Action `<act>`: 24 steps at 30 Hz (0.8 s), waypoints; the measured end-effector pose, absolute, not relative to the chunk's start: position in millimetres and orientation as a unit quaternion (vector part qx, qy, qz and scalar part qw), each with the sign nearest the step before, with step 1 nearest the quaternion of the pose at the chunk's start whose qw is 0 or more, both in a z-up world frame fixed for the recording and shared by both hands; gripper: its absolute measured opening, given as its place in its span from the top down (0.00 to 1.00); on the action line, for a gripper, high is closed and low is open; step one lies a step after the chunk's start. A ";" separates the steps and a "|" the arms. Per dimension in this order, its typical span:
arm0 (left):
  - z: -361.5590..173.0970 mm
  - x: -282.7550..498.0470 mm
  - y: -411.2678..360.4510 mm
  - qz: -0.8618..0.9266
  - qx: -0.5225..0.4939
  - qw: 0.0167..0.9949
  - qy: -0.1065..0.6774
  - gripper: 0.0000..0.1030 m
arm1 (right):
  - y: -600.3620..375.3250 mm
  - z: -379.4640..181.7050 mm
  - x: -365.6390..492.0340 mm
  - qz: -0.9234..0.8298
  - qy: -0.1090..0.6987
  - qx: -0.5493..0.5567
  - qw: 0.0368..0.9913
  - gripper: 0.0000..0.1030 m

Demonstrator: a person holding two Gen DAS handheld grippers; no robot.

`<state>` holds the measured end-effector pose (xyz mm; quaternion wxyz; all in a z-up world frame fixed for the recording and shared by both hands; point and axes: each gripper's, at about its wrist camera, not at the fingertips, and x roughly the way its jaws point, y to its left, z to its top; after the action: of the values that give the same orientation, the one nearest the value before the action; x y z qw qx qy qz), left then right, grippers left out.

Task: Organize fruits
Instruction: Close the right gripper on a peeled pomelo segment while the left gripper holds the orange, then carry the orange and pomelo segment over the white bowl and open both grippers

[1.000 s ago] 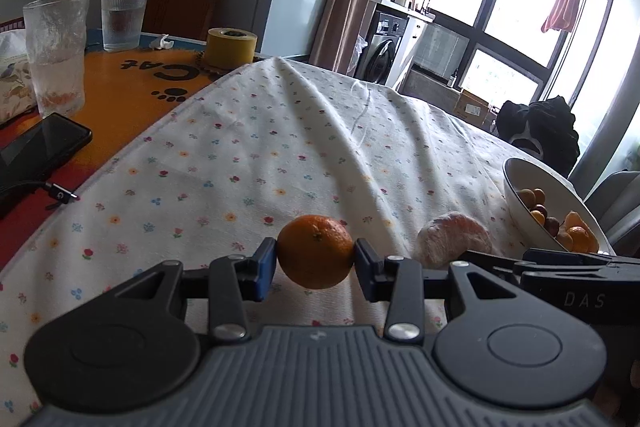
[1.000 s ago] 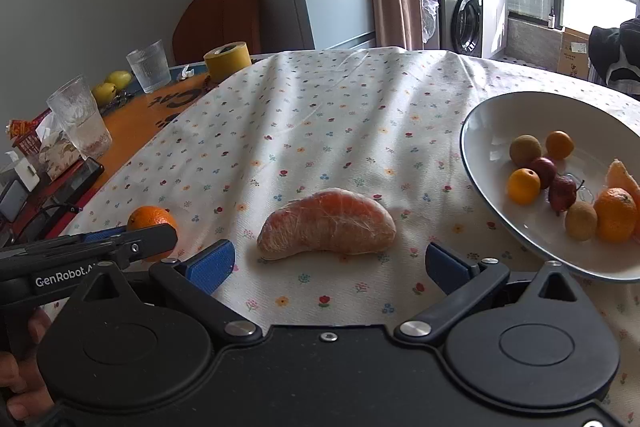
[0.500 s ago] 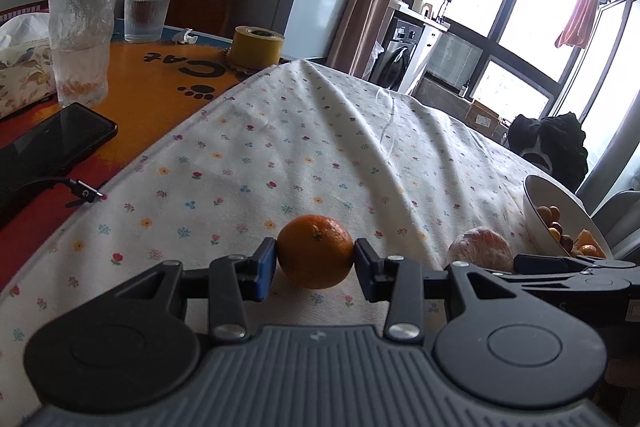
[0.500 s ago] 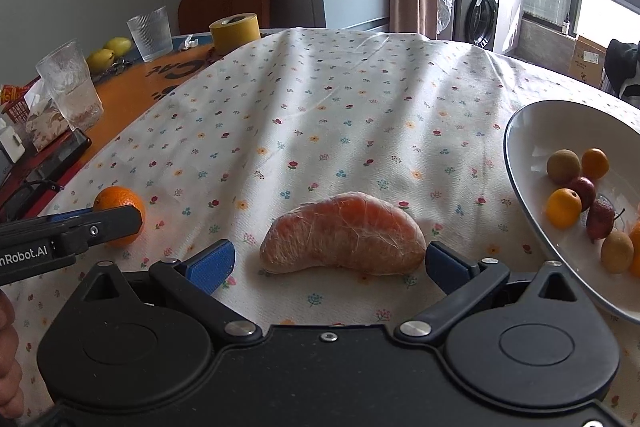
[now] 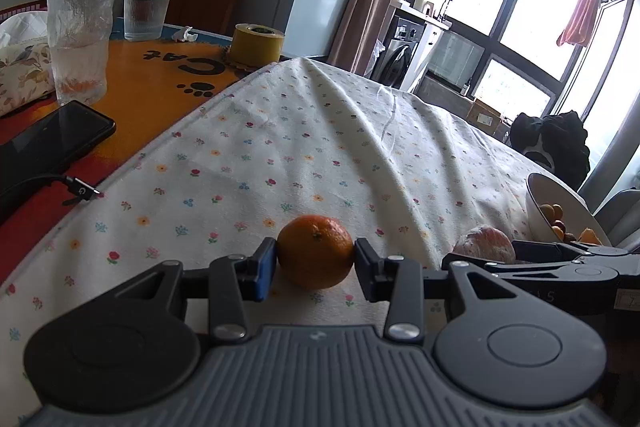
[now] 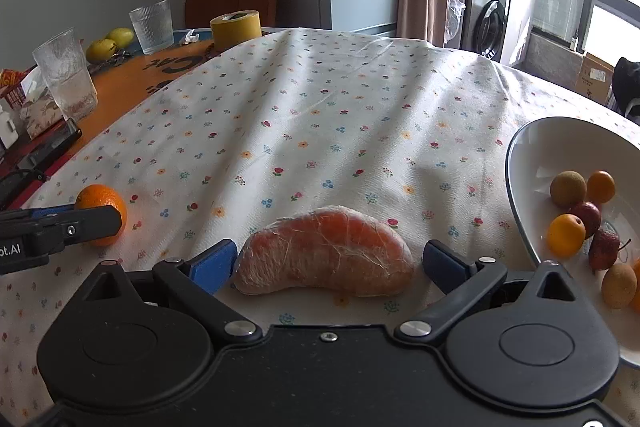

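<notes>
Only the right view shows the bowl's [image 6: 520, 151] fruit clearly. Left gripper [image 5: 315, 259] clamps the orange [image 5: 315, 251]; right gripper [image 6: 326, 259], jaws apart, straddles the pomelo wedge [image 6: 324, 253].

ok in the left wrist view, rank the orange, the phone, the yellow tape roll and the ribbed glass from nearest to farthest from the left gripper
1. Orange, between the left gripper's pads.
2. Phone, off to the left on the bare table.
3. Yellow tape roll, ahead at the cloth's far edge.
4. Ribbed glass, far left, slightly beyond the tape.
</notes>
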<state>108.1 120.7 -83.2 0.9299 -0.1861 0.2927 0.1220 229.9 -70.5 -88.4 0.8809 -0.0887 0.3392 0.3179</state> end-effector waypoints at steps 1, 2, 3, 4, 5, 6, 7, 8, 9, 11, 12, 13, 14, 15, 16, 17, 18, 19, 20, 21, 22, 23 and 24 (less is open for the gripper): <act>-83.2 108.1 120.3 0.123 -0.186 0.930 0.293 0.61 | -70.3 -89.0 228.7 0.321 0.335 -0.093 0.881 0.06; -83.5 108.4 120.1 0.123 -0.185 0.930 0.293 0.61 | -70.6 -89.1 227.1 0.325 0.330 -0.096 0.881 0.08; -83.5 108.7 120.0 0.123 -0.184 0.930 0.294 0.61 | -71.3 -88.5 225.5 0.329 0.326 -0.098 0.881 0.13; -83.3 108.7 119.6 0.124 -0.184 0.930 0.294 0.61 | -72.0 -87.9 224.7 0.331 0.328 -0.099 0.880 0.13; -83.1 108.7 119.2 0.124 -0.185 0.929 0.295 0.61 | -73.3 -87.1 223.6 0.333 0.328 -0.098 0.879 0.14; -82.7 108.5 118.3 0.123 -0.185 0.929 0.294 0.61 | -74.4 -86.5 222.7 0.335 0.328 -0.099 0.878 0.14; -82.1 108.2 117.2 0.123 -0.184 0.930 0.294 0.61 | -75.8 -85.8 221.6 0.336 0.329 -0.098 0.877 0.14; -81.3 108.0 115.4 0.122 -0.183 0.930 0.293 0.61 | -77.7 -85.0 220.8 0.337 0.330 -0.094 0.877 0.14; -80.6 107.7 114.3 0.121 -0.182 0.931 0.293 0.61 | -80.5 -83.9 219.9 0.336 0.330 -0.088 0.878 0.15; -78.6 107.3 110.5 0.118 -0.179 0.932 0.292 0.61 | -85.7 -80.6 217.8 0.330 0.326 -0.082 0.882 0.15; -77.4 107.1 108.4 0.117 -0.177 0.933 0.293 0.61 | -89.1 -78.5 217.0 0.328 0.324 -0.078 0.884 0.15; -76.4 106.9 106.7 0.116 -0.175 0.933 0.292 0.61 | -92.1 -76.1 216.1 0.327 0.321 -0.074 0.886 0.15; -75.2 106.9 104.4 0.114 -0.173 0.934 0.292 0.61 | -95.7 -73.3 215.0 0.326 0.317 -0.069 0.888 0.15; -73.9 107.1 102.1 0.112 -0.172 0.934 0.291 0.61 | -98.5 -70.9 213.9 0.326 0.313 -0.065 0.890 0.15; -72.8 107.2 100.5 0.111 -0.170 0.935 0.291 0.61 | -101.7 -68.3 212.9 0.324 0.309 -0.062 0.892 0.15; -71.3 107.8 98.0 0.110 -0.168 0.936 0.290 0.61 | -104.6 -65.9 212.5 0.323 0.306 -0.059 0.894 0.15; -69.8 108.2 95.8 0.108 -0.166 0.937 0.288 0.61 | -107.5 -63.6 212.1 0.322 0.303 -0.056 0.895 0.15; -68.6 108.5 93.5 0.107 -0.165 0.937 0.287 0.61 | -110.7 -61.2 211.6 0.321 0.300 -0.052 0.897 0.14; -67.1 109.2 91.3 0.106 -0.164 0.938 0.287 0.61 | -113.8 -58.9 211.1 0.321 0.297 -0.048 0.898 0.14; -65.6 109.4 87.9 0.104 -0.162 0.939 0.286 0.61 | -116.7 -56.4 210.3 0.321 0.292 -0.046 0.900 0.14; -64.6 109.8 86.2 0.103 -0.160 0.939 0.285 0.61 | -119.7 -53.6 209.7 0.320 0.288 -0.043 0.902 0.14; -63.1 110.5 83.8 0.101 -0.158 0.940 0.284 0.61 | -122.8 -50.9 209.1 0.319 0.284 -0.041 0.903 0.15; -61.1 111.4 80.6 0.099 -0.156 0.941 0.283 0.61 | -125.7 -48.7 209.0 0.318 0.280 -0.038 0.905 0.14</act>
<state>111.4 80.6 -61.1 0.9411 -0.1561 0.2832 0.0991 208.9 -125.7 -48.7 0.9048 -0.0384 0.2804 0.3181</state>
